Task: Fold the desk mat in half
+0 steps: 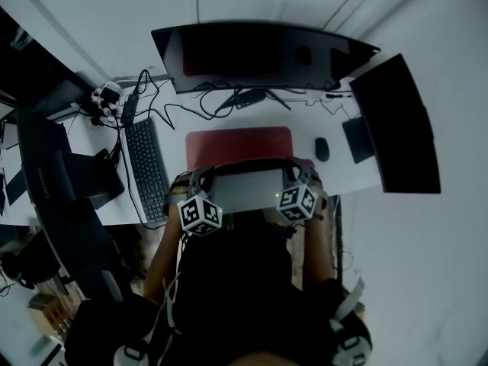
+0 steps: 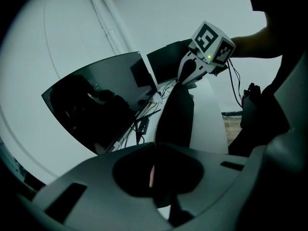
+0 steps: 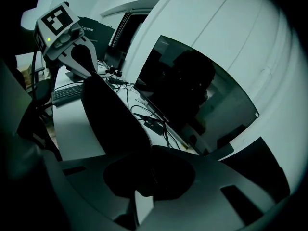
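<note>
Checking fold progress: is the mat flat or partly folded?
Partly folded: left gripper and right gripper hold the mat up by its near edge, grey underside showing; red far part lies flat.

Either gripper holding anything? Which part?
Both are shut on the desk mat: the left gripper at the left end of its near edge, the right gripper at the right end, with that edge raised.

DESK, FROM THREE LENSES: From my head, one camera looks steeply down on the desk (image 1: 309,128), with the curved monitor (image 1: 259,56) at its far edge. The camera on my left gripper (image 2: 154,148) looks close along its jaws, that monitor on its left. The one on my right gripper (image 3: 149,150) faces the opposite way, monitor on its right. All three share it.
</note>
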`<state>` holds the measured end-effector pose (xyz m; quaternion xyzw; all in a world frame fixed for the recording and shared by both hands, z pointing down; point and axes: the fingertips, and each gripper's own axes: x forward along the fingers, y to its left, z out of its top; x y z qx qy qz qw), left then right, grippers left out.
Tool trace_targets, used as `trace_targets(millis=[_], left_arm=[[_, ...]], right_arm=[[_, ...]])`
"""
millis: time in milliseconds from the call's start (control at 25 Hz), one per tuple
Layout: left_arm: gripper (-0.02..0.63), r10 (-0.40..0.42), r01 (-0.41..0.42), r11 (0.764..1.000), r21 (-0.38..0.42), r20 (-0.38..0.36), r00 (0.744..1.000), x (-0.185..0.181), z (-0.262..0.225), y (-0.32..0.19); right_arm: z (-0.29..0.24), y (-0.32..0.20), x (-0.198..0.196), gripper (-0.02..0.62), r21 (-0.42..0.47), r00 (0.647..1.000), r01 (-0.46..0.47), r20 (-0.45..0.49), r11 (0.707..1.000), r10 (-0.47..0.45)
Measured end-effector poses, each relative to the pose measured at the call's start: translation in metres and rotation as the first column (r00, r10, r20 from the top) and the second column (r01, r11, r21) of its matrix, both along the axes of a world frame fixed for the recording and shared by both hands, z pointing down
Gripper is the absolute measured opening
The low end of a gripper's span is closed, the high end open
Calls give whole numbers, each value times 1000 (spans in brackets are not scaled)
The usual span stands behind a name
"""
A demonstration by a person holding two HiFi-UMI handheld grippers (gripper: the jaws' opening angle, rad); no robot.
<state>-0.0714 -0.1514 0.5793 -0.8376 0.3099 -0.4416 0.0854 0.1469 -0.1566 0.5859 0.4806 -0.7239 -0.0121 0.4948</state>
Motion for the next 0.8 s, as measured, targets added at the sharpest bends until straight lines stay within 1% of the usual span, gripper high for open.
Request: trace_targets(millis=[320,520,720,800], left_arm=[[21,-100,100,995,-8,20,995,-5,3,-42],[21,-150,150,989,4,23,988,-8,9,-68],[21,-201,201,980,2,28,979,-11,18,-94],[21,-213,214,977,0,46,976,-13,24,-104]], right_arm=[[4,-57,-6,23,-6,997,77,28,997,-76],[11,-90,-11,23,-16,993,111,40,994,-110],[22,-116,-14,23,-34,990,139,18,990,-138],[27,-126,-16,23,-40,989,146,15,988,-146]])
